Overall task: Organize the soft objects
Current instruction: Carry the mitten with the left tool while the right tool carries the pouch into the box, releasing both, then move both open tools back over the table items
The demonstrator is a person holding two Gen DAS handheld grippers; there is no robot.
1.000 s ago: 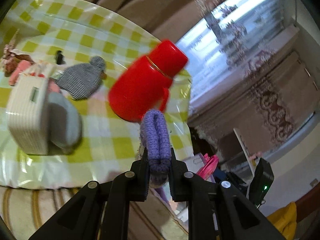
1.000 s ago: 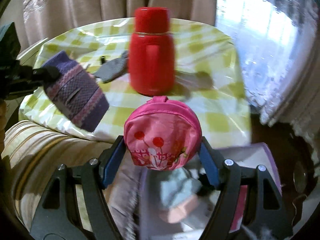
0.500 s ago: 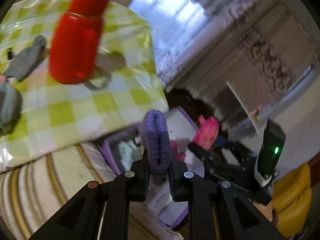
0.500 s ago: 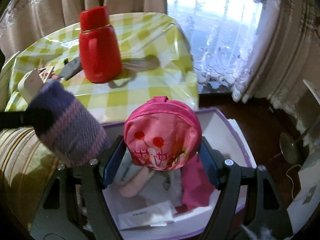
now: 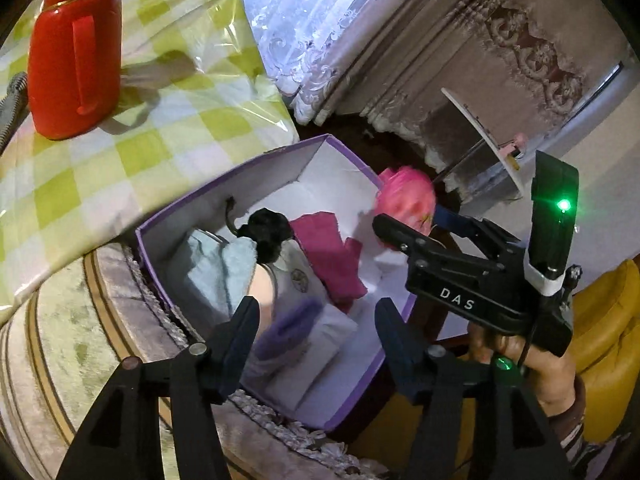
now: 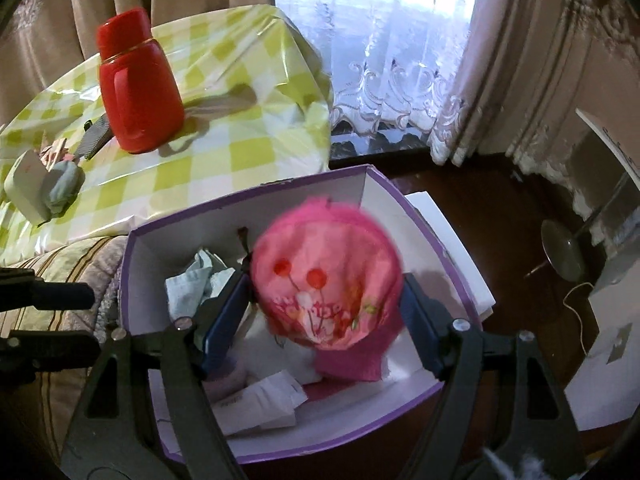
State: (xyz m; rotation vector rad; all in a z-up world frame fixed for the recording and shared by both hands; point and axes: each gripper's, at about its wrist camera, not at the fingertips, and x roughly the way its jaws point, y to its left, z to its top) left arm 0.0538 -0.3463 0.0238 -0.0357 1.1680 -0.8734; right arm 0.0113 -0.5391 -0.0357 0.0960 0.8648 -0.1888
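Left wrist view: the left gripper (image 5: 316, 328) hangs over a purple-edged cardboard box (image 5: 256, 160); its jaws have just been opening and now stand apart, pressing on nothing; the purple knitted piece (image 5: 286, 330) lies blurred between and below them, clear of both pads, on white folded paper at the near end of the box. Further in lie a pale blue cloth (image 5: 216, 268), a black fluffy thing (image 5: 266, 232) and a magenta cloth (image 5: 332, 256). To the right the right gripper (image 5: 408, 216) reaches in over the far right rim with the pink mini backpack (image 5: 406, 200) — a hand (image 5: 520, 356) holds its handle. Far left, a red thermos jug (image 5: 74, 64) stands on the green-checked tablecloth (image 5: 168, 100).

Right wrist view: the right gripper (image 6: 326, 300) is over the box (image 6: 248, 194); the pink backpack (image 6: 326, 280), blurred, sits between its blue pads (image 6: 224, 316) — whether they still pinch it I cannot tell; the jug (image 6: 138, 84) stands far left on the table.
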